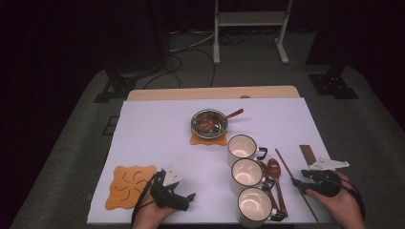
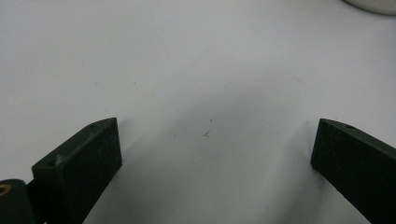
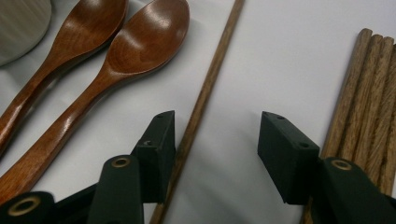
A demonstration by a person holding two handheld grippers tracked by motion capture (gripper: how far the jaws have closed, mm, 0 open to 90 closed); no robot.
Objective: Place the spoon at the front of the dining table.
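Observation:
My right gripper rests low at the table's front right, jaws open. A single wooden chopstick lies on the table between the jaws, close against the left one. A bundle of several chopsticks lies just outside the right jaw. Two wooden spoons lie on the other side of the lone chopstick. At the front left, my left gripper is open over the bare white table cover, with nothing between its jaws.
Three white mugs stand in a row left of the spoons. A metal bowl with a spoon sits on an orange coaster at the centre. Another orange coaster lies front left beside my left hand.

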